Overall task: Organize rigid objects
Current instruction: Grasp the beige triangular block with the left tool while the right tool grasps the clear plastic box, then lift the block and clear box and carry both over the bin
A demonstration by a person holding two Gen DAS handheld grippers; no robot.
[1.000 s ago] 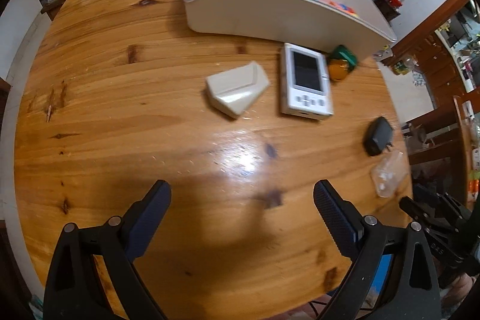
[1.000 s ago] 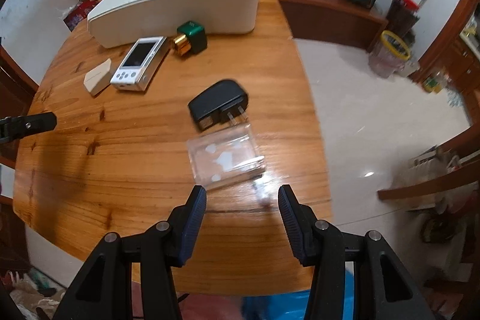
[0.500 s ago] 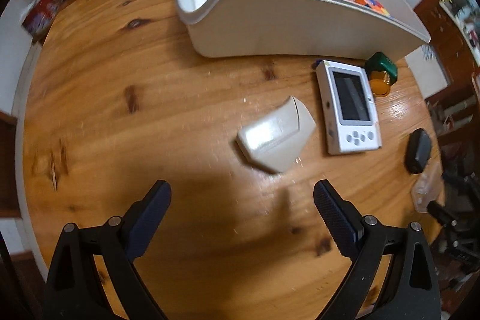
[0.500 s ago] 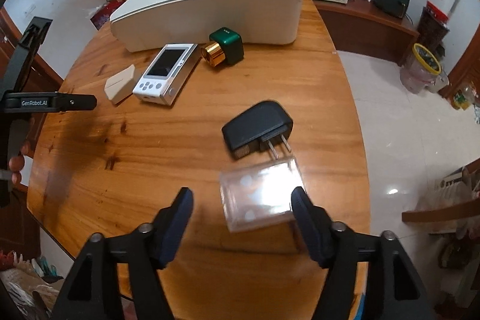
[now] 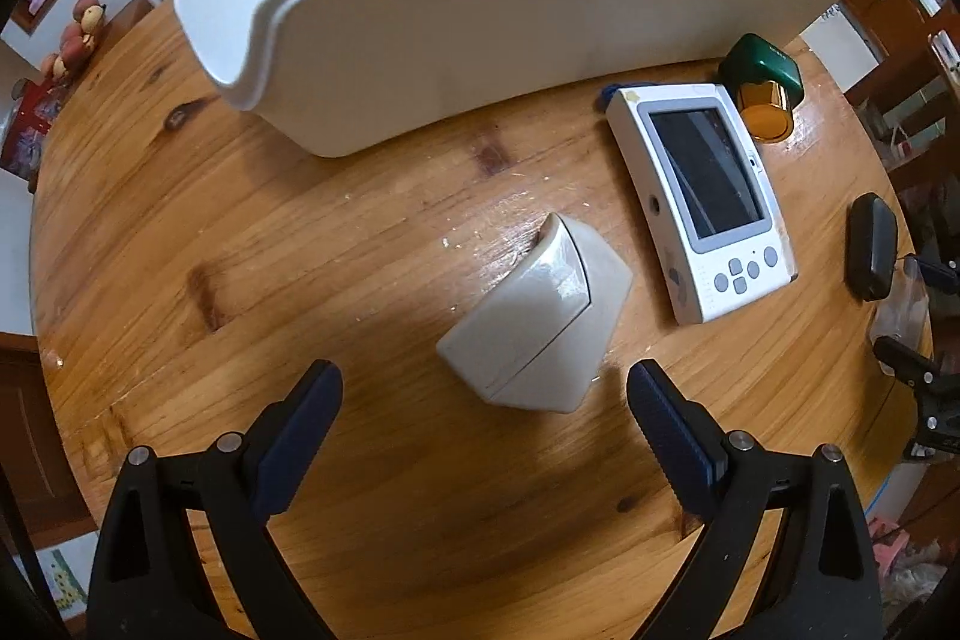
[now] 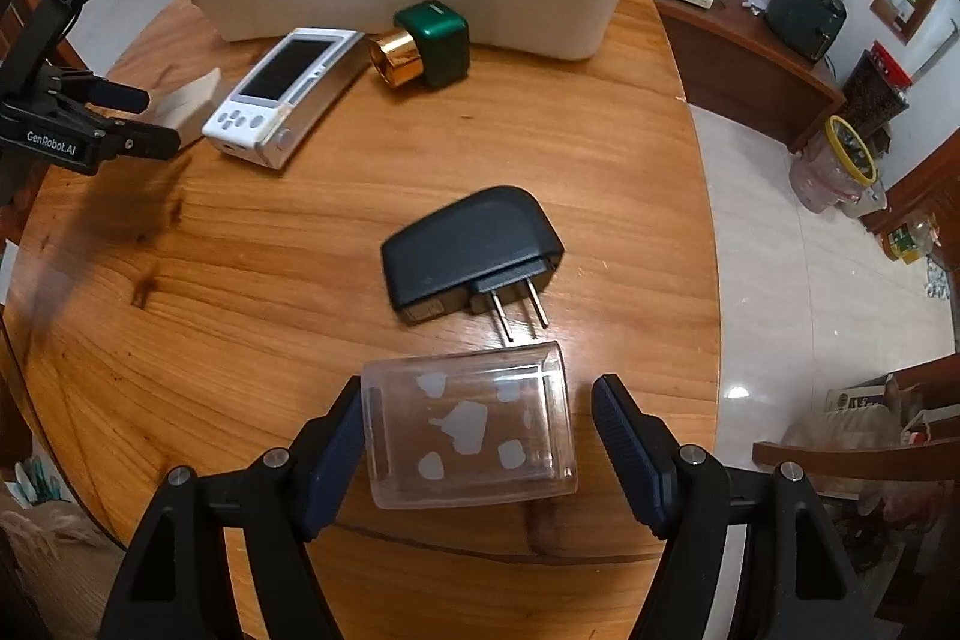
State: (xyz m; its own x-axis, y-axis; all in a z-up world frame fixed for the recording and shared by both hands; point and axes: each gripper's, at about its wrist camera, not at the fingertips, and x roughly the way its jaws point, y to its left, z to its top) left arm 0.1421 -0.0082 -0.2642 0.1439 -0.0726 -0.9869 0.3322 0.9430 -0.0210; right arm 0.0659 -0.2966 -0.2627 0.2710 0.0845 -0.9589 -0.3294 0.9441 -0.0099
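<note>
My left gripper (image 5: 483, 382) hangs open, pointing down over a cream wedge-shaped block (image 5: 540, 322) whose near end lies between the fingertips, untouched. The jaws of my right gripper (image 6: 480, 394) are opening, and a clear plastic box (image 6: 468, 424) lies on the table between them; the left pad is close to its side, the right pad stands apart. A black plug adapter (image 6: 468, 244) lies just beyond the box. A white handheld device (image 5: 702, 202) and a green and gold cube (image 5: 762, 82) lie by the long white bin (image 5: 480, 22).
The bin holds a white box and some coloured packs along its far wall. The round wooden table (image 6: 240, 280) ends close behind the clear box and to its right. Chairs and cabinets stand beyond the edge.
My left gripper came down and closer to the cream block, rolling as it went. My right gripper widened and sank around the clear box, which was ahead of its tips before.
</note>
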